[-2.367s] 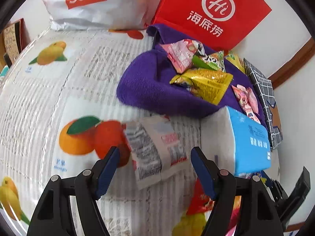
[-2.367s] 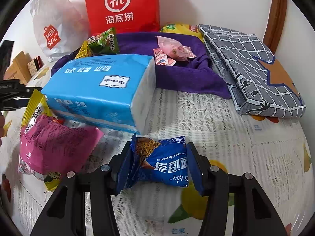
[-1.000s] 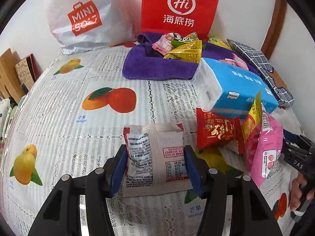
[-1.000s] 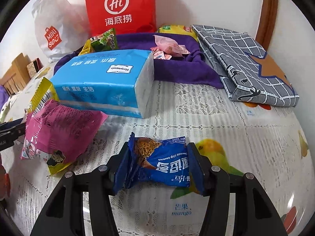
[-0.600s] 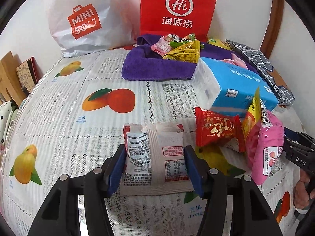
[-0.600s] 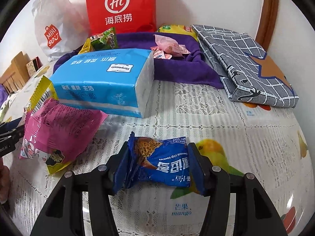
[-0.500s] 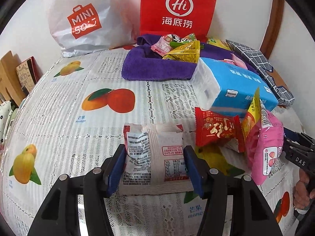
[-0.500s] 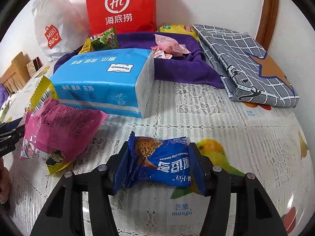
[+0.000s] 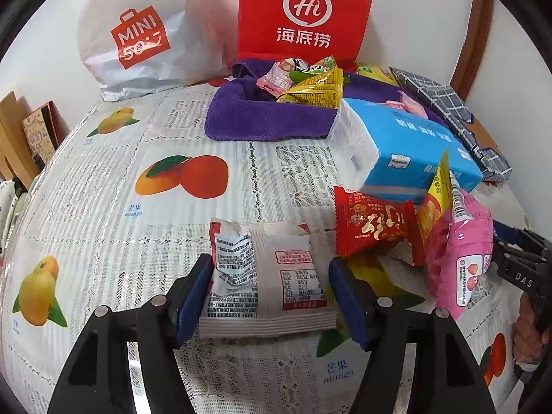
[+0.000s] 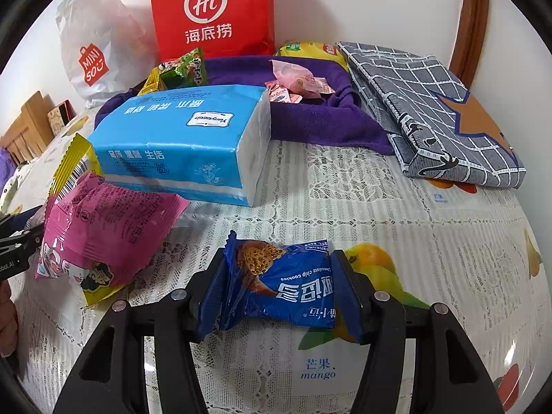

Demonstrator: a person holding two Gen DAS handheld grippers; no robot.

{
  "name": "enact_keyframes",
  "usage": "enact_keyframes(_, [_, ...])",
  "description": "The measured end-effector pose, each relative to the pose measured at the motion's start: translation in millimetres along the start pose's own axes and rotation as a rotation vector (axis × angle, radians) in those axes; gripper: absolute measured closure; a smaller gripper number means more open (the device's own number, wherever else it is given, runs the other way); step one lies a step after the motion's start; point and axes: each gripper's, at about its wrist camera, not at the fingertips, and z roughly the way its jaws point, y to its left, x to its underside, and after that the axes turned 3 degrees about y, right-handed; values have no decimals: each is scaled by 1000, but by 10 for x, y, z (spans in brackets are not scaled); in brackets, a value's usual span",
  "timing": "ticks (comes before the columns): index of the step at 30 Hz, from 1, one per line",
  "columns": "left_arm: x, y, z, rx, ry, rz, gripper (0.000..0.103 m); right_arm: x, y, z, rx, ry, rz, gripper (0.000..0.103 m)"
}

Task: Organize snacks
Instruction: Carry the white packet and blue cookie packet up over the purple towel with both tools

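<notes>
A fruit-printed lace cloth covers the counter (image 9: 103, 186), with bags against the white wall at the top of the frame. The left gripper (image 9: 269, 296) is opening around the white snack packet (image 9: 269, 276) lying low in the frame, its pads just leaving the edges. The right gripper (image 10: 276, 289) pinches the blue cookie packet (image 10: 283, 289). Best let the white packet settle flat before withdrawing. Whether the blue packet touches the cloth is unclear.

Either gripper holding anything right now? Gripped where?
Right gripper: shut on the blue cookie packet, across its two crimped ends. Left gripper: jaws opening around the white snack packet, right pad clear; nothing held.
</notes>
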Motion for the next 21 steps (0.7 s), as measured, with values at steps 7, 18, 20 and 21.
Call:
enact_keyframes(7, [5,81,-31,17,-10,-29,47,2,1,1,-1,0,1,45])
enact_keyframes(18, [4,4,-226,61,11,-29,47,20,-105,-168,-36,-7,34,55])
enact_keyframes(20, [-21,-5,-294,78,6,-34,47,16,-116,-239,-29,-17,33,55])
enact_keyframes(21, [-41,-17,-340,88,0,-34,47,12,-119,-295,-31,-27,30,55])
